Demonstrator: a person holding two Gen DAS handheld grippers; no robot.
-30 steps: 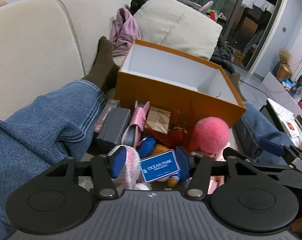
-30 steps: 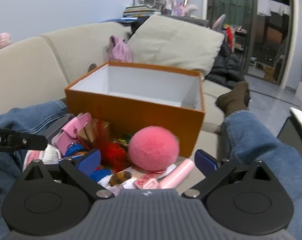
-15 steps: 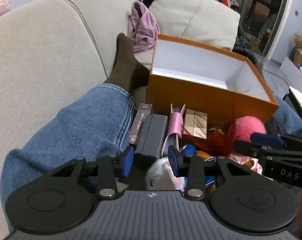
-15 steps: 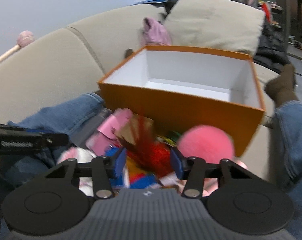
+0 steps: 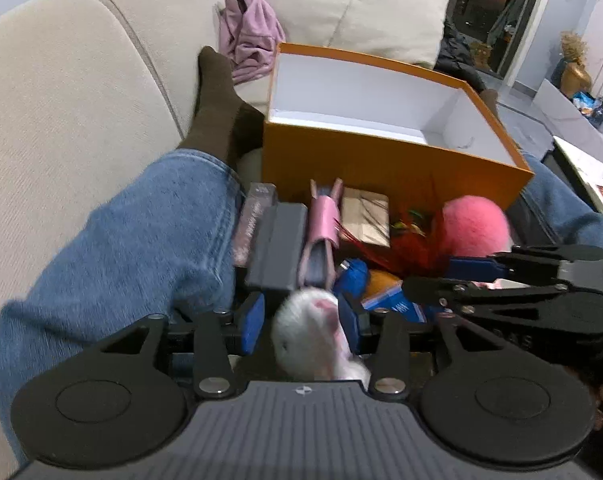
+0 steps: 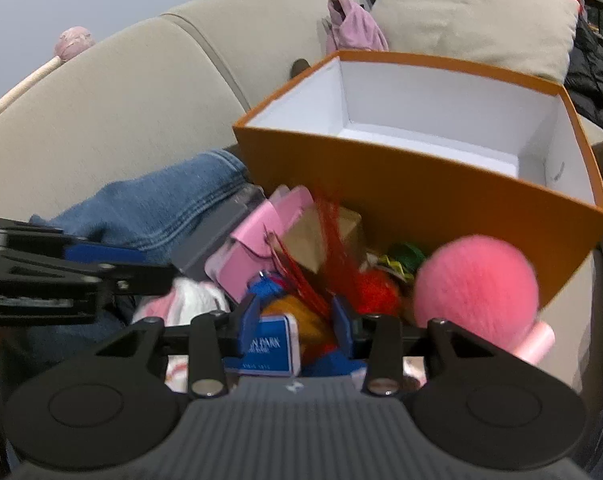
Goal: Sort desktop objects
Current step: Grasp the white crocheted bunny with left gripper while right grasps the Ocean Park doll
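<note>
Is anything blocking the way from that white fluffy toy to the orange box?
Yes. Between the white fluffy toy in the left gripper and the open orange cardboard box lie a grey case and a pink pouch.

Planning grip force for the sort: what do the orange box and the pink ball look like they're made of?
Orange box: looks like rigid cardboard, matte orange outside, plain white inside, with thin straight walls and crisp corners. Pink ball: seems a soft fuzzy pom-pom, yarn or faux fur, going by its hazy fibrous outline. Probably compressible, though the frames can't confirm that.
</note>
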